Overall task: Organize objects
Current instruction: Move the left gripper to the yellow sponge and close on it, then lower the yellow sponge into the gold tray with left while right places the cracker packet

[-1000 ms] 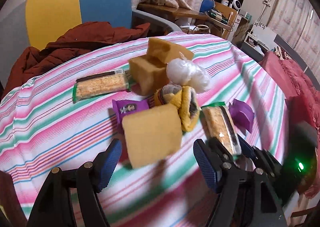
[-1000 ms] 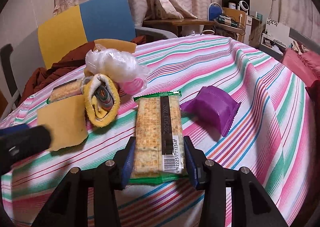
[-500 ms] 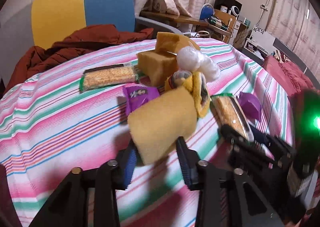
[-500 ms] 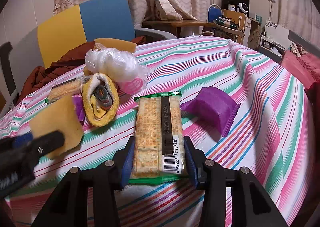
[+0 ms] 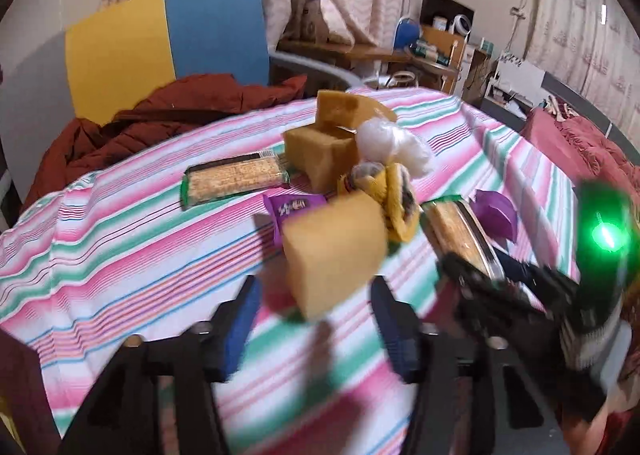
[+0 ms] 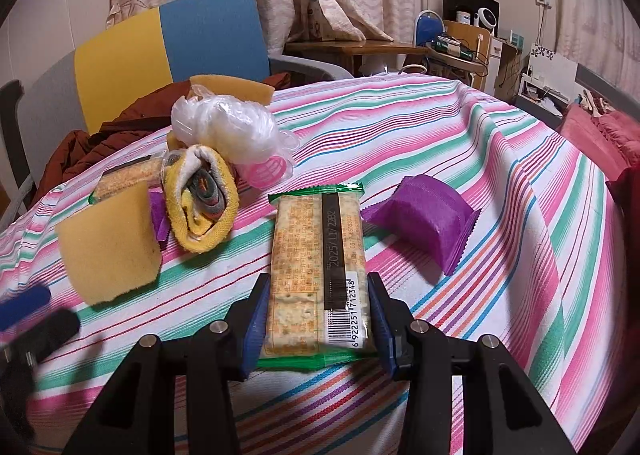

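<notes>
My left gripper (image 5: 314,319) is open; a yellow sponge (image 5: 334,241) lies tilted just beyond its fingertips, apart from them, and shows in the right wrist view (image 6: 110,245) too. My right gripper (image 6: 318,315) is shut on a cracker packet (image 6: 318,267) resting on the striped tablecloth (image 6: 480,159). A purple snack pouch (image 6: 424,221) lies right of the packet. A rolled yellow towel (image 6: 202,203), a white plastic bag (image 6: 228,129), a second cracker packet (image 5: 236,177), a small purple wrapper (image 5: 292,207) and two more sponges (image 5: 320,159) are clustered behind.
A blue and yellow chair (image 5: 160,43) with a dark red jacket (image 5: 160,119) stands behind the table. A desk with clutter (image 6: 452,51) is at the back right. A red bed (image 5: 580,143) lies to the right.
The left gripper closed on the yellow sponge half a second ago, then opened again and pulled back; the sponge now sits free and tilted. The right gripper has held the cracker packet still.
</notes>
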`<control>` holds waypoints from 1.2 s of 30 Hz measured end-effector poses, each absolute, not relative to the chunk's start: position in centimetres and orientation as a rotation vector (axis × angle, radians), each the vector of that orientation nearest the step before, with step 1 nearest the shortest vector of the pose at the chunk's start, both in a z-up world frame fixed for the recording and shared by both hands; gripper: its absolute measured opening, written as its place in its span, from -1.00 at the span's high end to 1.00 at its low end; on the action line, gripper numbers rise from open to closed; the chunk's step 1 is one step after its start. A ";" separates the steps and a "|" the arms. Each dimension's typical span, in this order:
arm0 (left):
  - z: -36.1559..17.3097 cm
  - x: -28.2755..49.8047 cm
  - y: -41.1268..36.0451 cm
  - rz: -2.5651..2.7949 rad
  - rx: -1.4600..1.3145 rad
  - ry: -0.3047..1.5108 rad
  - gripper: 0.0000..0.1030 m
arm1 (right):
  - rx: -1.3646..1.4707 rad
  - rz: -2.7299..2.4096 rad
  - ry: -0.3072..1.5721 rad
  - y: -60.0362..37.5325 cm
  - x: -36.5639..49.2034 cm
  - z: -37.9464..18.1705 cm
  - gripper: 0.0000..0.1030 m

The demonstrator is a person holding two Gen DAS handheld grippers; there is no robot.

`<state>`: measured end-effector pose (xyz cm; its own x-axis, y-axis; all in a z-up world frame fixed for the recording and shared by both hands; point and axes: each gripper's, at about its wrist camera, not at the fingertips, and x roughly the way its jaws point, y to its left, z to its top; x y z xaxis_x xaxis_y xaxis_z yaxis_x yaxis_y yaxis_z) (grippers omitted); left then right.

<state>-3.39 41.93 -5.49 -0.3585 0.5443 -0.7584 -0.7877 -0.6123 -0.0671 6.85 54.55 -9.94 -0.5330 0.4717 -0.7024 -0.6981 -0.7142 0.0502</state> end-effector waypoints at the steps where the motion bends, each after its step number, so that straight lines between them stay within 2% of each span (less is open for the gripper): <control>1: -5.5 -3.6 42.2 2.028 -0.994 0.401 -0.30 | -0.894 2.237 0.428 54.6 6.8 -9.9 0.11; 6: -6.3 -4.2 44.4 1.984 -0.988 0.452 -0.25 | -0.892 2.238 0.429 54.6 6.9 -9.9 0.10; 8: -6.6 -3.6 44.3 1.955 -0.944 0.445 0.03 | -0.893 2.237 0.427 54.5 6.9 -9.9 0.10; 14: -7.2 -2.0 41.9 2.023 -0.879 0.408 0.28 | -0.895 2.233 0.418 54.7 6.8 -9.9 0.10; 30: -8.7 -0.6 35.1 2.071 -0.971 0.298 0.47 | -0.890 2.245 0.410 54.0 7.2 -9.5 0.13; 36: -8.8 0.5 33.2 2.074 -0.945 0.331 0.48 | -0.918 2.292 0.447 51.5 8.9 -9.1 0.13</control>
